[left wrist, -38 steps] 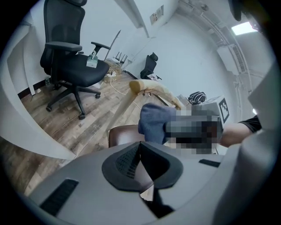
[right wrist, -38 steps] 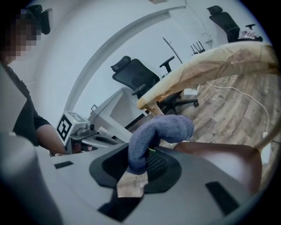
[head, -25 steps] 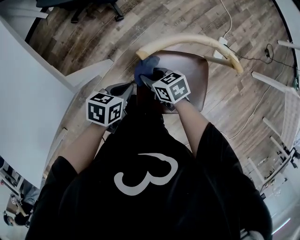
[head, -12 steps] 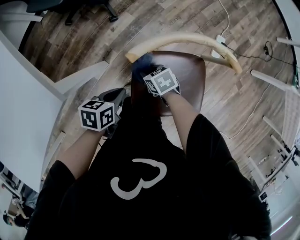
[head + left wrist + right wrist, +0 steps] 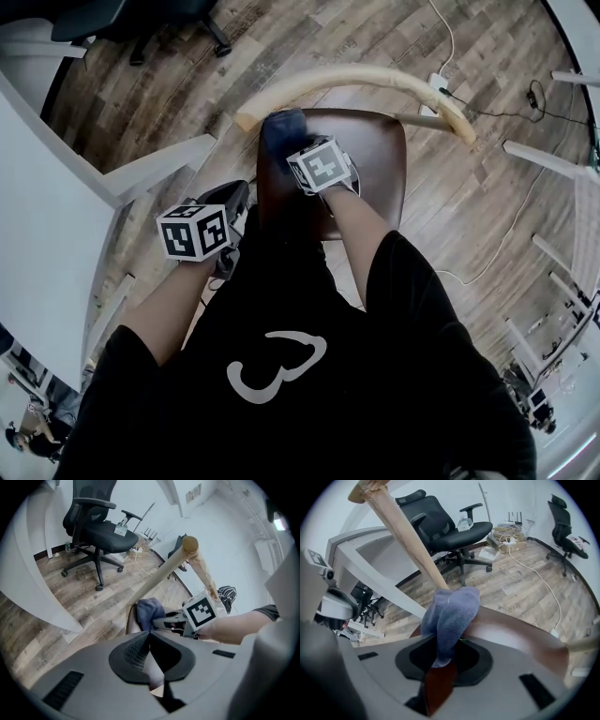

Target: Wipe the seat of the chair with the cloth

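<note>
Blue terry cloth [image 5: 284,127] is lying bunched at the far left corner of the seat [image 5: 380,173] in the head view. It is just under the pale wooden back rail [image 5: 356,77] that is curving round the seat's far edge. The right gripper [image 5: 292,145] is reaching across the seat and pressing the cloth onto the dark brown surface. The left gripper [image 5: 232,202] is hanging just off the seat's near left edge, clear of the wood.

In the left gripper view, the jaws are sitting together with nothing between them. Beyond them the cloth is showing at the seat's corner, with the right gripper just behind it.

In the right gripper view, the jaws are pinching one end of the cloth. The rest is drooping forward onto the glossy seat, touching it beside the rail.

The cloth is looking soft, light and floppy, so it is likely folding and dragging rather than lying flat. Taking it by a gathered bunch, as here, and pressing down is probably giving the best contact. The seat is looking hard and smooth, so the cloth should be gliding easily, though a loose tail may be snagging on the rail.
</note>
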Available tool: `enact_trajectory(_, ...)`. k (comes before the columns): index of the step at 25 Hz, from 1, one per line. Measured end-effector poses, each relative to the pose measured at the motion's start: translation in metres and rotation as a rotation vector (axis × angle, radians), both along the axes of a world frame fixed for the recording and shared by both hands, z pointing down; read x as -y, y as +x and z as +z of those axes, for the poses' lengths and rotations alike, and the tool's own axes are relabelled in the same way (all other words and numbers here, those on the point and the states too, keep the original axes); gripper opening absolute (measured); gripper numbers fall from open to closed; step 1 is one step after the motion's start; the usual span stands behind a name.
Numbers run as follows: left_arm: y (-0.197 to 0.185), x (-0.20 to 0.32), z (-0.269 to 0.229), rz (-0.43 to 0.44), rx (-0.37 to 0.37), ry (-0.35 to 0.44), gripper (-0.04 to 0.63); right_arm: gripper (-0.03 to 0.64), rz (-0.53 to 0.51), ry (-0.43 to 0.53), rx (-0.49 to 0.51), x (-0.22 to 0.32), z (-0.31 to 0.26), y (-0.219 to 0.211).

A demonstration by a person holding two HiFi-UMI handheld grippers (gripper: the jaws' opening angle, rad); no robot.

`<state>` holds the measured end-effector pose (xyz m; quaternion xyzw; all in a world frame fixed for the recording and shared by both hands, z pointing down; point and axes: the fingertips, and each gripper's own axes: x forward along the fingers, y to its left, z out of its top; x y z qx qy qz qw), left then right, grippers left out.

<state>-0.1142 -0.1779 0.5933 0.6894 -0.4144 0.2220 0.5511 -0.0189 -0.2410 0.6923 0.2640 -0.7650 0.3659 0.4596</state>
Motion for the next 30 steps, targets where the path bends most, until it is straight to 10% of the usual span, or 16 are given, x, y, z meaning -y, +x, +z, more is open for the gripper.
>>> enact_trajectory(30, 0.075, -0.040, 0.014, 0.061, 0.034, -0.032, 0.015, 0.087, 0.308, 0.042, -0.227, -0.016, 0.008, 0.252)
